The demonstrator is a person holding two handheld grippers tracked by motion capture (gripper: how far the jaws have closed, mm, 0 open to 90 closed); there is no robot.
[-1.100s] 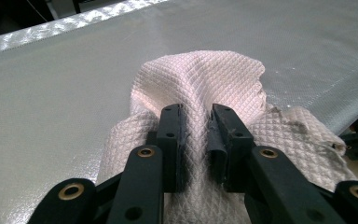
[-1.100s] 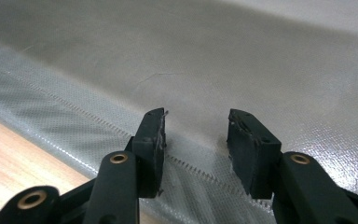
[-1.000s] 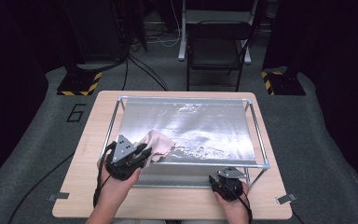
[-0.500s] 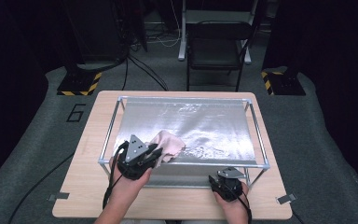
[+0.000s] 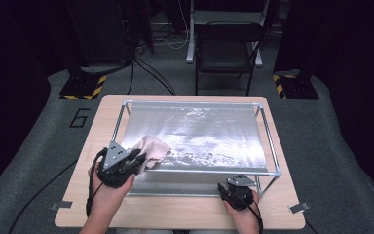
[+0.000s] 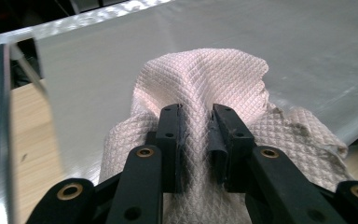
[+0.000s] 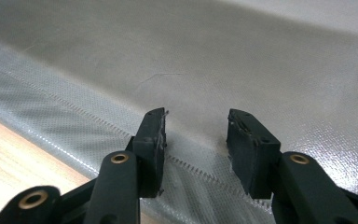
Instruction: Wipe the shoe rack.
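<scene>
A pale pink quilted cloth (image 5: 151, 148) (image 6: 205, 84) rests bunched on the near left part of a shiny silver sheet (image 5: 199, 131) stretched over a metal frame (image 5: 271, 151). My left gripper (image 5: 139, 158) (image 6: 196, 135) is shut on a fold of that cloth, which bulges up between and around the black jaws. A dirty smear shows on the cloth's right edge in the left gripper view. My right gripper (image 5: 236, 187) (image 7: 196, 140) is at the table's near right, under the frame's front rail. Its jaws stand open above the sheet's stitched hem (image 7: 121, 130), with nothing between them.
The frame stands on a wooden table (image 5: 175, 214). A black chair (image 5: 229, 48) and cables lie beyond the table's far edge. Yellow-black striped blocks (image 5: 80, 87) sit on the grey floor at both far sides. A frame post (image 6: 2, 116) rises left of the cloth.
My left gripper slid right along the sheet with the cloth, then back left and slightly away. The right gripper has stayed where it was.
</scene>
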